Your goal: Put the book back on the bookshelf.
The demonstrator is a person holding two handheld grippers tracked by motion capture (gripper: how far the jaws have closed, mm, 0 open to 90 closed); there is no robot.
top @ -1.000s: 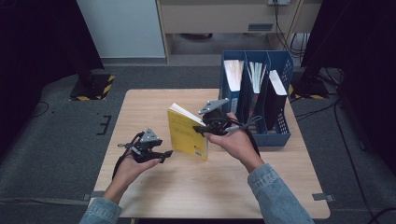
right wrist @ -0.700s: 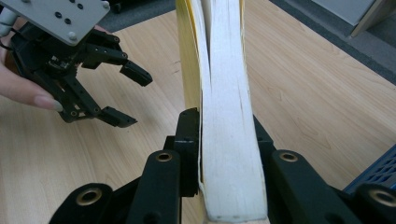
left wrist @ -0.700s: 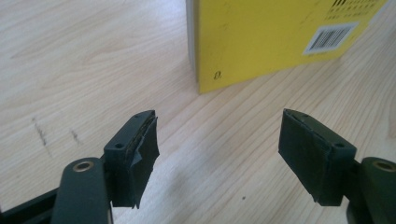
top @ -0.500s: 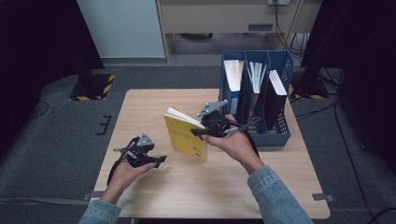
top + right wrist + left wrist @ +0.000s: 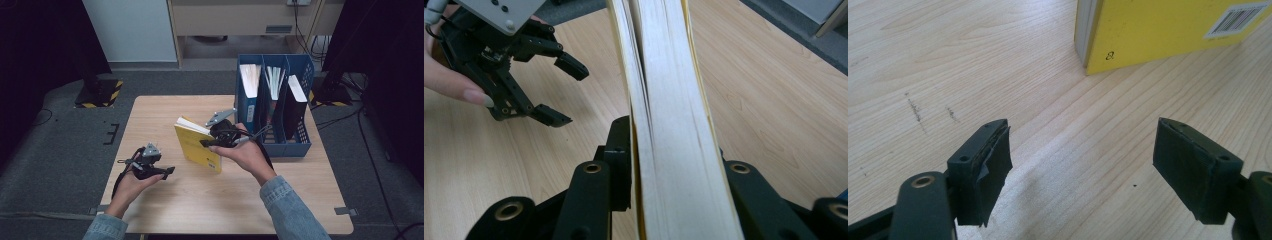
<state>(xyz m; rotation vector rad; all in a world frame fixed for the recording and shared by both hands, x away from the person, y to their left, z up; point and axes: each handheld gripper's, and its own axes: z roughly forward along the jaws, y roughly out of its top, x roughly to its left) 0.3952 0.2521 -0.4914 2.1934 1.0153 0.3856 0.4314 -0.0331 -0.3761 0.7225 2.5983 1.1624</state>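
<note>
A yellow paperback (image 5: pixel 194 146) stands upright on its lower edge at the middle of the wooden table (image 5: pixel 160 112). My right gripper (image 5: pixel 209 142) is shut on its open page side; its jaws have just eased slightly, and the pale page block (image 5: pixel 664 75) stays clamped between them, with the right gripper (image 5: pixel 674 150) gripping low on the book. My left gripper (image 5: pixel 166 171) sits left of the book, near the table's front edge, low over the wood. Its jaws have just been opening and the left gripper (image 5: pixel 1083 170) holds nothing. The book's yellow corner (image 5: pixel 1168 30) lies ahead of it. The left gripper (image 5: pixel 560 92) also appears open beyond the book.
A blue file organiser (image 5: pixel 295 145) with several slots holding books and papers stands at the table's back right, close behind my right hand. Bare wood stretches around the left gripper and along the front. Dark floor surrounds the table.
My left gripper has drawn back from the book toward the front edge and its jaws stand wider. The right hand and the book have barely shifted.
</note>
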